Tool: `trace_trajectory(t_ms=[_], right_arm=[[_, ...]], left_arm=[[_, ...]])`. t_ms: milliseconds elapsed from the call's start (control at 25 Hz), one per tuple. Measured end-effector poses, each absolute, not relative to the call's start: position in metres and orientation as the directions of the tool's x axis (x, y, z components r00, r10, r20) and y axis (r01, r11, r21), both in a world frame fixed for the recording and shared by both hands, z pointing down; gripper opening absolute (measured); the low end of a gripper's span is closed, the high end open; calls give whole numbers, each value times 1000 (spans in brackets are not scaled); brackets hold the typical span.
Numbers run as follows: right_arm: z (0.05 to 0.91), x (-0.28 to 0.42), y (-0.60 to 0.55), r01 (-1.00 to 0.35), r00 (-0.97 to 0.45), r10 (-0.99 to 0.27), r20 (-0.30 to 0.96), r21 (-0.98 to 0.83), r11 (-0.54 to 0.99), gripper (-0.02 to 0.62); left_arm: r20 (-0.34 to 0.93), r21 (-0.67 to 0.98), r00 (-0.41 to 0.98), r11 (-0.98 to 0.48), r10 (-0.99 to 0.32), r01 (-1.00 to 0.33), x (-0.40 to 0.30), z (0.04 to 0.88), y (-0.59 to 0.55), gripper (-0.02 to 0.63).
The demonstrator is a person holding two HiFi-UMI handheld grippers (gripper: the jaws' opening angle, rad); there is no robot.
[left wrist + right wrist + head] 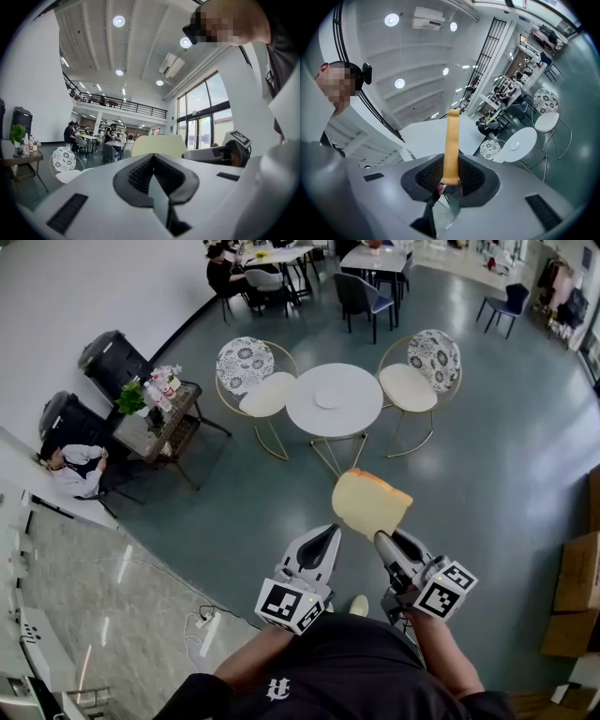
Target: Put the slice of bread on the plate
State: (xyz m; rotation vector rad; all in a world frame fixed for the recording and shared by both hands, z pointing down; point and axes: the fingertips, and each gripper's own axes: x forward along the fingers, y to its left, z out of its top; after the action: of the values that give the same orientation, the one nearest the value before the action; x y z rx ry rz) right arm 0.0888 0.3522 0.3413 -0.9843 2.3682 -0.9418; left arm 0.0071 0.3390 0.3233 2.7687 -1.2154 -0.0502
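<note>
A slice of bread [369,502], pale with a tan crust, is in the air above the grey floor, and my right gripper [382,538] is shut on its near edge. In the right gripper view the bread [451,143] stands edge-on between the pads. Ahead stands a round white table [356,413] with a small white plate [329,397] on it; the table [525,140] and plate [515,146] also show in the right gripper view. My left gripper [328,535] hovers just left of the bread, shut and empty. From the left gripper view the bread [158,145] shows beyond the jaws.
Two patterned chairs [248,371] [419,371] flank the table. A side table with a plant and bottles [155,413] and black bins [112,357] stand at left, near a seated person [75,470]. Cardboard boxes [577,592] sit at right; a power strip [200,620] lies on the floor.
</note>
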Motion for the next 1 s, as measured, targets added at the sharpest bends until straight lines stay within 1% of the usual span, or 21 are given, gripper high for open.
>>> trace_trajectory(t_ms=[280, 600, 1000], right_arm=[[349, 99, 344, -455, -679, -727, -101, -720, 525, 94], [353, 101, 325, -476, -668, -740, -81, -718, 509, 94], [360, 80, 257, -503, -655, -754, -47, -718, 481, 94]], left_arm=[[28, 124, 665, -657, -747, -744, 18, 332, 331, 6], [22, 126, 674, -667, -738, -735, 20, 332, 309, 6], [11, 124, 695, -688, -719, -715, 2, 335, 239, 6]])
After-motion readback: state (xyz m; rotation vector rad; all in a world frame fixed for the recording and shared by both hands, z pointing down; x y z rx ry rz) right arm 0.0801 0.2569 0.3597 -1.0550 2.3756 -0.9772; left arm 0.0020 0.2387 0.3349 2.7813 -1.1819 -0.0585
